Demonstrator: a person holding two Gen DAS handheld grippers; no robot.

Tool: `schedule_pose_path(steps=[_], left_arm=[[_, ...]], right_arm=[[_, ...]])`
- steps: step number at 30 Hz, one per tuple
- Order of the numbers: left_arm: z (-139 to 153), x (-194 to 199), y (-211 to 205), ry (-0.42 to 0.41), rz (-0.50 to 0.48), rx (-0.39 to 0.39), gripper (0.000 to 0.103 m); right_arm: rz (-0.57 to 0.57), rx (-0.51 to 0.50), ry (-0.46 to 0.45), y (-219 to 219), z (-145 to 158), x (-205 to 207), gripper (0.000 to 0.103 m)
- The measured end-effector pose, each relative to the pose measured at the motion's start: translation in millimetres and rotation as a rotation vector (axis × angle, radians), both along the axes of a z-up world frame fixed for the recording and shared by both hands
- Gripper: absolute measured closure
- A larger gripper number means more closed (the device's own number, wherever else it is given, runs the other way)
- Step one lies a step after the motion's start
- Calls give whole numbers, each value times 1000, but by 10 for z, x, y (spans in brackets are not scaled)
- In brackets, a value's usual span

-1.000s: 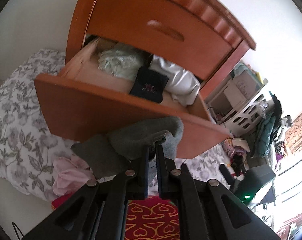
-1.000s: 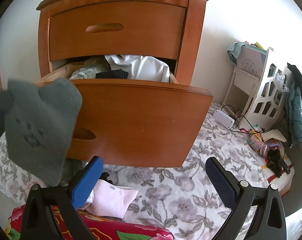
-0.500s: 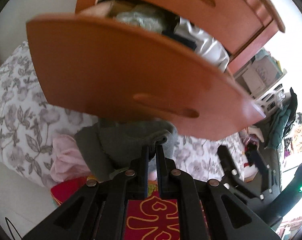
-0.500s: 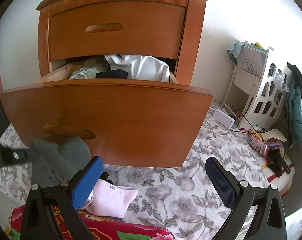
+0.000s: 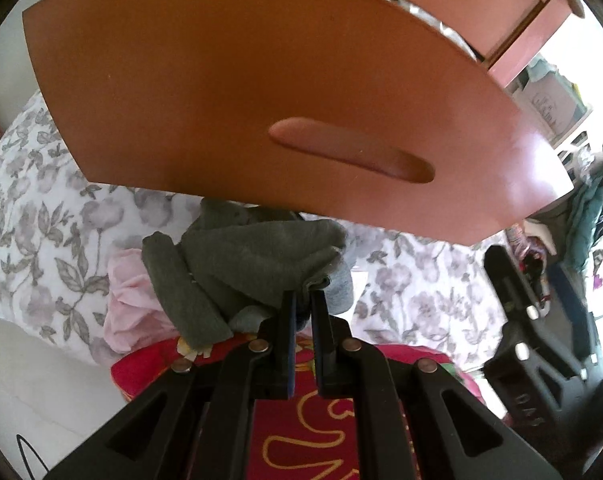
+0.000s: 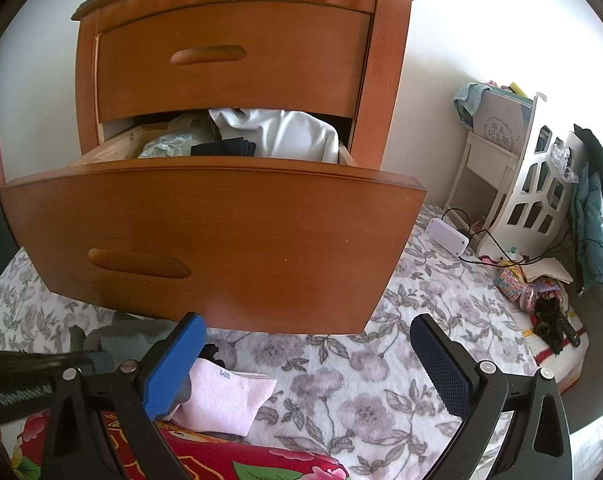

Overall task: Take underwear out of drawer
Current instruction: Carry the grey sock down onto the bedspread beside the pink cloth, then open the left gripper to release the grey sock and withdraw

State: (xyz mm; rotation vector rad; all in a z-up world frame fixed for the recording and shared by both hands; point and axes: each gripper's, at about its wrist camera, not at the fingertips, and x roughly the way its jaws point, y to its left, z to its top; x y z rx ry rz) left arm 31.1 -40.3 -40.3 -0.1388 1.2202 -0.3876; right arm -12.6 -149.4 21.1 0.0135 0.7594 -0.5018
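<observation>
Your floral bedspread [image 6: 365, 396] carries the nightstand [image 6: 237, 80], pink garment [image 6: 221, 400], red cushion [image 6: 229, 460], white box [image 6: 448, 236], cabled, and small clutter [image 6: 541, 300] at far right.

Floral bedspread [image 6: 381, 380] fills lower frame. White lattice shelf [image 6: 541, 184] at right, teal jacket [image 6: 593, 216] draped beside it. Red patterned cushion [image 6: 229, 460] bottom edge.

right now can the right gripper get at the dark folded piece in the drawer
Probably yes: the right gripper is open and empty, the drawer is pulled out, and the dark folded piece lies on top, uncovered, though above the drawer front.
</observation>
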Motion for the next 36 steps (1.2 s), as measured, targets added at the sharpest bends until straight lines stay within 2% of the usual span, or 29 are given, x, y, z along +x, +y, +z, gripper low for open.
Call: schedule_pose_path(steps=[6,12,17,19,23,30,33,36], left_arm=[[-86,4,-21,24,-7,51,95],[-113,1,2,39,0,69,86],[-53,-21,0,25,3,79,67],[-23,-26,0,21,1,72,65],[61,-36,19,4,5,62,52],[192,-41,82,-29,34,59,46],[211,-40,104,-48,44,62,33],[236,-25,128,-74,61,68,28]], right_arm=[[0,0,0,-1,1,1,0],[0,0,0,-2,0,2,0],[0,1,0,-1,-1,3,0],[0,1,0,0,-2,5,0],[0,2,0,-2,0,4,0],[0,1,1,-2,0,6,0],[0,1,1,-5,2,4,0],[0,2,1,-6,2,4,0]])
